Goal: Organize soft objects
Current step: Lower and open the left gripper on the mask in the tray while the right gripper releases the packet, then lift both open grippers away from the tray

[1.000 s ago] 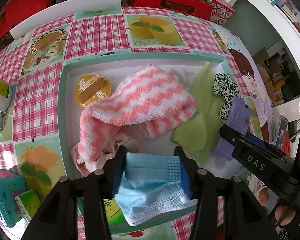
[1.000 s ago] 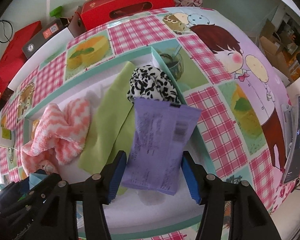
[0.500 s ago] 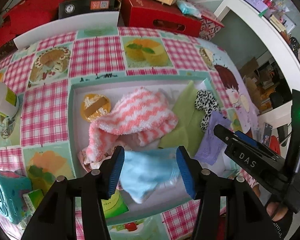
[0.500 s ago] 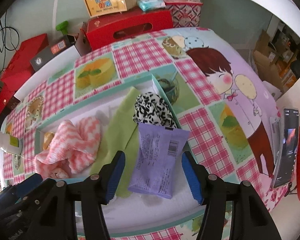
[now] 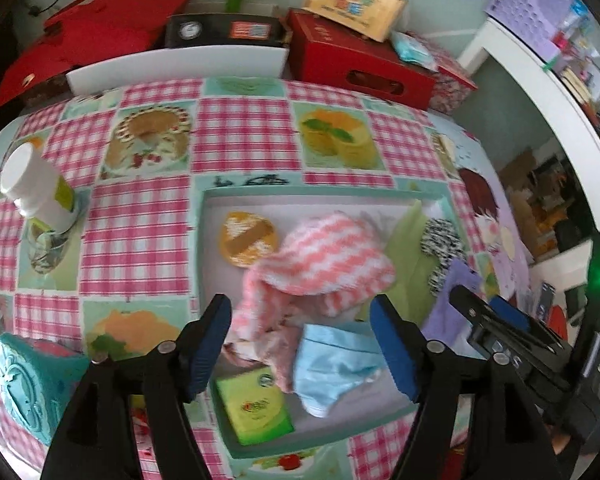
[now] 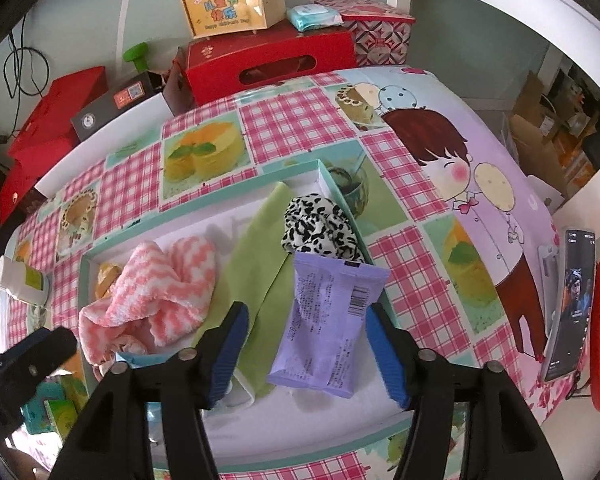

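A teal-rimmed white tray (image 5: 202, 240) holds a pink-and-white striped towel (image 5: 324, 260), a green cloth (image 5: 408, 248), a black-and-white spotted scrunchie (image 5: 440, 240), a blue face mask (image 5: 332, 364) and a purple packet (image 6: 328, 320). My left gripper (image 5: 300, 320) hovers above the mask with its jaws opening. The mask lies loose in the tray below, and the pads do not touch it. My right gripper (image 6: 306, 320) hangs over the purple packet, its jaws opening too. The packet rests in the tray, leaning on the scrunchie (image 6: 316, 228), free of both pads.
The tray also holds a round yellow item (image 5: 248, 238) and a small green box (image 5: 256, 408). A white bottle (image 5: 36, 188) and a teal box (image 5: 28, 384) stand on the checked tablecloth at left. Red boxes (image 5: 360, 64) line the back. A phone (image 6: 572, 300) lies at the right edge.
Both grippers have risen and their jaws have spread. The left let go of the blue mask, the right let go of the purple packet. Both things now lie in the tray.
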`<state>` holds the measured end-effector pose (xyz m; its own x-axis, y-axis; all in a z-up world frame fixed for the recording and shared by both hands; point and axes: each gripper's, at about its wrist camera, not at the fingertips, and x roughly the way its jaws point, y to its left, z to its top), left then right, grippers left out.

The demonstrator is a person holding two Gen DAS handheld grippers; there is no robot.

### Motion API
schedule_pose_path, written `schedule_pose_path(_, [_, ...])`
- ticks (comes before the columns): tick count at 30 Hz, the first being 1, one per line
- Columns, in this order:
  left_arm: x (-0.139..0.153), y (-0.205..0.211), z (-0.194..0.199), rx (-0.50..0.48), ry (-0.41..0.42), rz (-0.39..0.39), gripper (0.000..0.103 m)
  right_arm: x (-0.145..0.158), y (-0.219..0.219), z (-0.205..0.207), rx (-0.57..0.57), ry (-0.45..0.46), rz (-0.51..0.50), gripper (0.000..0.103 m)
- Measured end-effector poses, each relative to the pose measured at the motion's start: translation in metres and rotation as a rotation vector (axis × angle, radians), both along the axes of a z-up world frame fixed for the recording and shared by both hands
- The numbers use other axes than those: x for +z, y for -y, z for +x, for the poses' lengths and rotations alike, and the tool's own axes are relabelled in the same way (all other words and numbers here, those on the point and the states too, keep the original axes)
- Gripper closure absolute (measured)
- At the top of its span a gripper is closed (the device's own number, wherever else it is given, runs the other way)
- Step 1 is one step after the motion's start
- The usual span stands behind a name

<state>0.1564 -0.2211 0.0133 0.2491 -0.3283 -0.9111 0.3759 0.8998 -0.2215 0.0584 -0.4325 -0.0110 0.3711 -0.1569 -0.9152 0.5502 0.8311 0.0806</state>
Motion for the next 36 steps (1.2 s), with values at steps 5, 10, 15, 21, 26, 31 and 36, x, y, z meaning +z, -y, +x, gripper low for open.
schedule_pose_path(5, [-0.005, -0.016, 0.014, 0.073, 0.013, 0.033, 0.024, -0.001, -0.007, 0.006, 0.030, 0.005, -0.007, 0.012])
schedule_pose_path(10, [-0.006, -0.031, 0.024, 0.126, 0.030, 0.067, 0.024, 0.008, -0.014, 0.008, 0.060, 0.077, -0.009, 0.000])
schedule_pose_path(15, [-0.006, -0.040, 0.029, 0.153, 0.036, 0.078, 0.024, 0.009, -0.017, 0.011, 0.065, 0.081, -0.030, 0.000])
schedule_pose_path(21, [-0.005, -0.048, 0.032, 0.175, 0.030, 0.063, 0.024, 0.010, -0.015, 0.009, 0.044, 0.089, -0.048, 0.000])
schedule_pose_path(26, [-0.002, -0.056, 0.035, 0.198, 0.039, 0.055, 0.024, 0.011, -0.015, 0.008, 0.038, 0.094, -0.056, 0.000])
schedule_pose_path(31, [0.005, -0.073, 0.040, 0.236, 0.055, 0.036, 0.024, 0.012, -0.020, 0.010, 0.046, 0.097, -0.066, 0.000])
schedule_pose_path(36, [0.017, -0.102, 0.043, 0.302, 0.084, 0.029, 0.024, 0.012, -0.036, 0.017, 0.091, 0.093, -0.061, 0.000])
